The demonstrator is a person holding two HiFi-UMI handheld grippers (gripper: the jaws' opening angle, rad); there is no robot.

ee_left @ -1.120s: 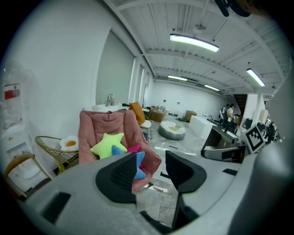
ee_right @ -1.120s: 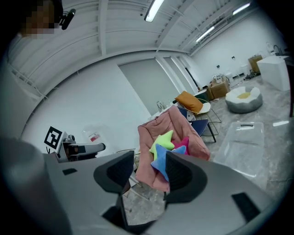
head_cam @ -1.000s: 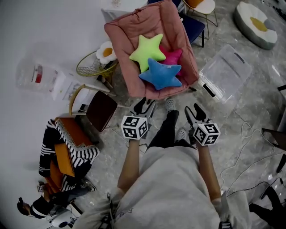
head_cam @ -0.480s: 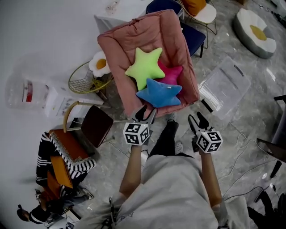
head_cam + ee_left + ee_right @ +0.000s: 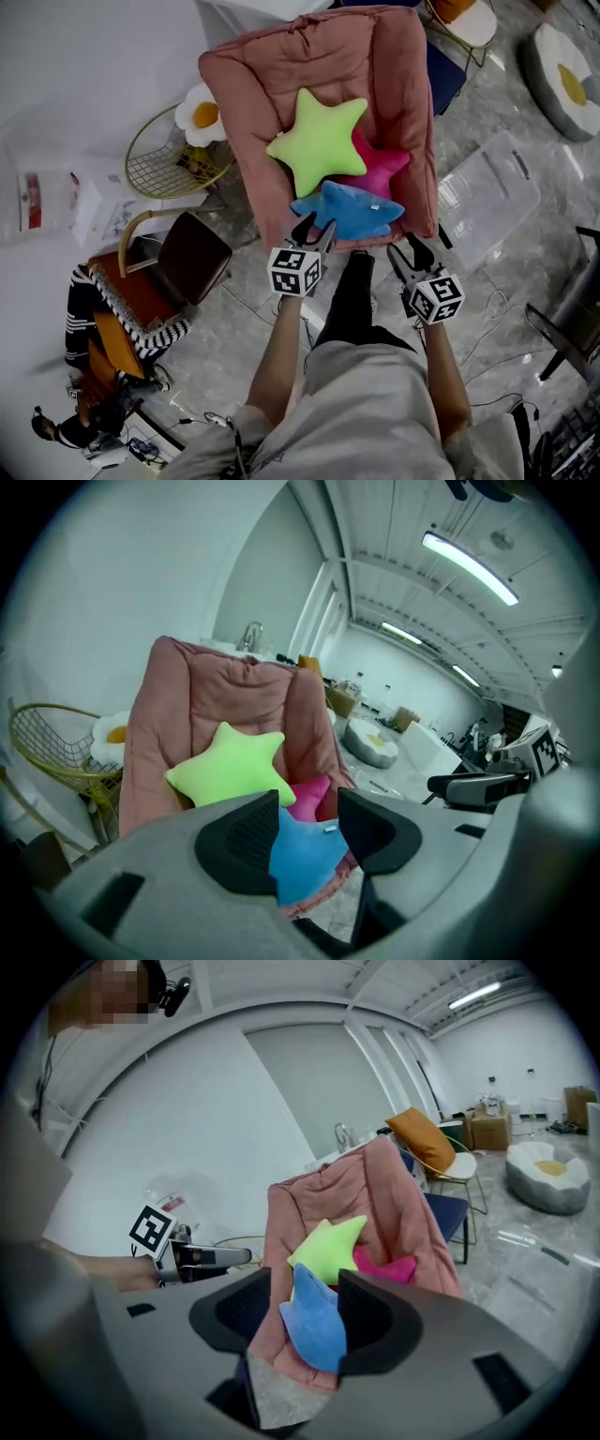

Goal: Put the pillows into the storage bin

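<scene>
Three star pillows lie on a pink padded chair point(image 5: 272, 84): a green one point(image 5: 321, 142) on top, a magenta one point(image 5: 380, 173) to its right, a blue one point(image 5: 349, 211) at the front edge. My left gripper point(image 5: 314, 228) is open, its tips just short of the blue pillow's left side. My right gripper point(image 5: 412, 251) is open too, below the chair's front right corner. In the left gripper view the blue pillow point(image 5: 305, 855) shows beyond the parted jaws of the left gripper point(image 5: 309, 822), untouched. The right gripper view shows it point(image 5: 314, 1321) likewise past the right gripper point(image 5: 305, 1307).
A clear plastic storage bin point(image 5: 487, 197) lies on the floor right of the chair. A wire basket point(image 5: 173, 159) and a brown chair point(image 5: 187, 258) stand at the left. A blue chair point(image 5: 448, 70) is behind. Cables point(image 5: 497, 319) cross the floor.
Both grippers have travelled forward and down toward the pink chair. The pillows now sit closer and larger, with the left tips at the blue pillow's edge.
</scene>
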